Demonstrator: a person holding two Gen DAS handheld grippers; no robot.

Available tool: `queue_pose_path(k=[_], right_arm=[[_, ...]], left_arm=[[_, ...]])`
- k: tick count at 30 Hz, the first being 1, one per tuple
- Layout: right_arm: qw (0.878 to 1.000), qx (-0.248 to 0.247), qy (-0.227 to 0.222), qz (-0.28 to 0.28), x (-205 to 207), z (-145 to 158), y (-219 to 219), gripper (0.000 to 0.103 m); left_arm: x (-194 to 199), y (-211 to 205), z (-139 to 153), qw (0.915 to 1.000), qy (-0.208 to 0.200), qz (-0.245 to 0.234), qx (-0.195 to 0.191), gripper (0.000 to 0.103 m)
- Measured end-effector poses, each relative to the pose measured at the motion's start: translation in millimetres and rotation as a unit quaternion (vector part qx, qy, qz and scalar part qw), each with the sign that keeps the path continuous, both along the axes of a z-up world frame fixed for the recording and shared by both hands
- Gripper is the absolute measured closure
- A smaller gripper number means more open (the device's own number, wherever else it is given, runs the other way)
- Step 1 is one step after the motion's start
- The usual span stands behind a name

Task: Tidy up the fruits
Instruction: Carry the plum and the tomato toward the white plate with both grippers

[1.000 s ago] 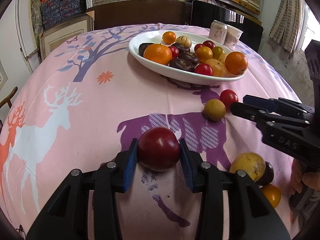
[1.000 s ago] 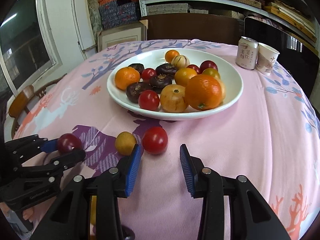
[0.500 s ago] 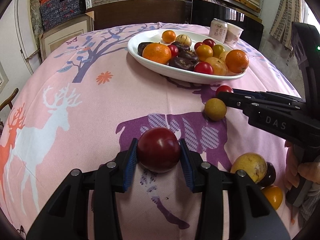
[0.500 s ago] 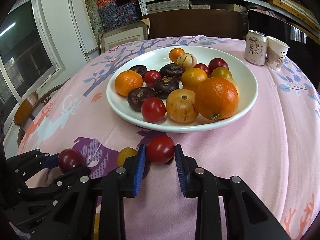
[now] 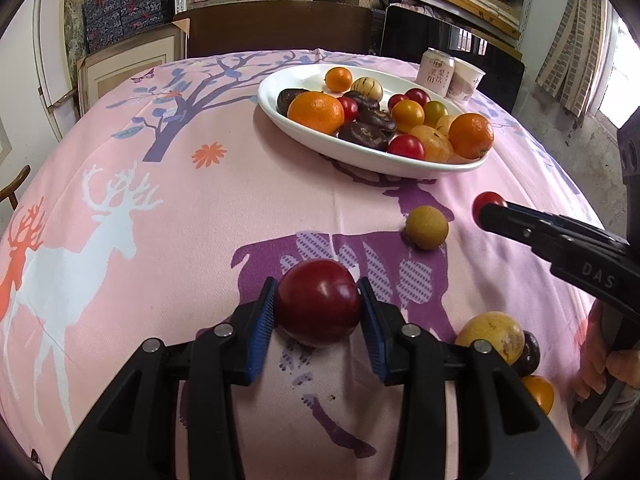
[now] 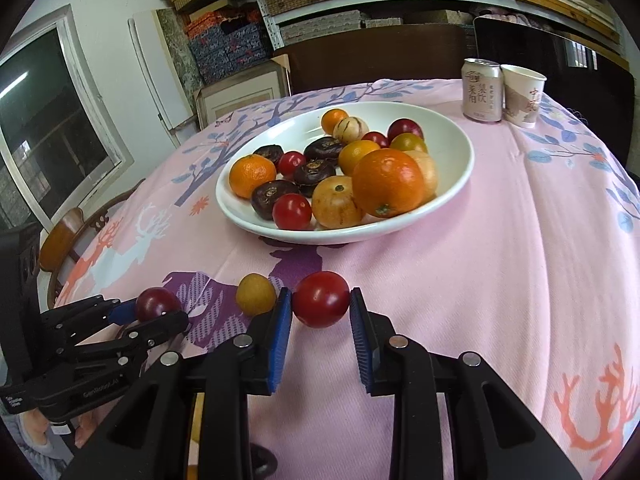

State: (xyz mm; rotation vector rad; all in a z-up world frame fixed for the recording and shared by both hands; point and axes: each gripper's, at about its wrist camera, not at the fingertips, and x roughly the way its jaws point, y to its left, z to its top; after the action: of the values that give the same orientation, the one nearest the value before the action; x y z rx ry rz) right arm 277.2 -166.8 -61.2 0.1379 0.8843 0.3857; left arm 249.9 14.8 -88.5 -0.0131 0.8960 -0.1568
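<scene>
My left gripper (image 5: 319,309) is shut on a dark red plum (image 5: 319,303) and holds it just above the pink cloth; it also shows in the right wrist view (image 6: 158,305). My right gripper (image 6: 321,305) is shut on a red tomato (image 6: 321,298), seen in the left wrist view (image 5: 486,201) at the fingertips. A white plate (image 5: 316,136) holds several oranges, tomatoes and dark fruits beyond both grippers. A small yellow-brown fruit (image 5: 426,227) lies on the cloth between the grippers, left of the tomato (image 6: 255,294).
A yellow fruit (image 5: 491,335), a dark fruit (image 5: 529,353) and an orange one (image 5: 540,393) lie at the near right. A drink can (image 6: 482,90) and a paper cup (image 6: 522,95) stand behind the plate. A dark chair back (image 6: 380,56) stands past the table's far edge.
My right gripper moved forward around the red tomato and closed on it, then lifted it slightly. My left gripper stayed shut on the plum, barely moving.
</scene>
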Motion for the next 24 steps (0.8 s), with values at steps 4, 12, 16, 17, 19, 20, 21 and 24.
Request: queue_pose_path(k=[4, 12, 16, 17, 19, 20, 21, 24], right_arm=[[1.0, 0.004, -0.003, -0.008, -8, 0, -6, 0.073], [1.0, 0.014, -0.012, -0.017, -24, 4, -16, 0.073], [0.999, 0.024, -0.023, -0.023, -34, 10, -22, 0.073], [0.999, 0.026, -0.027, -0.024, -37, 12, -23, 0.073], [0.999, 0.032, -0.035, -0.027, -42, 15, -27, 0.073], [0.998, 0.034, -0.038, -0.029, -43, 17, -28, 0.073], [0.998, 0.037, -0.039, -0.03, -43, 18, -30, 0.073], [0.997, 0.048, -0.044, -0.034, -39, 26, -36, 0.073]], left_arm=[[-2, 0, 3, 0.9999, -0.012, 0.0, 0.003, 0.064], [-6, -2, 8, 0.9996, -0.026, -0.003, 0.008, 0.064], [-10, -6, 12, 0.9994, -0.032, -0.009, 0.008, 0.064], [-10, -7, 13, 0.9994, -0.032, -0.01, 0.006, 0.064], [-10, -10, 16, 0.9994, -0.033, -0.012, 0.007, 0.064], [-8, -11, 19, 0.9993, -0.036, -0.012, 0.007, 0.064], [-6, -13, 22, 0.9992, -0.038, -0.013, 0.008, 0.064], [8, -18, 36, 0.9989, -0.045, -0.01, 0.013, 0.064]])
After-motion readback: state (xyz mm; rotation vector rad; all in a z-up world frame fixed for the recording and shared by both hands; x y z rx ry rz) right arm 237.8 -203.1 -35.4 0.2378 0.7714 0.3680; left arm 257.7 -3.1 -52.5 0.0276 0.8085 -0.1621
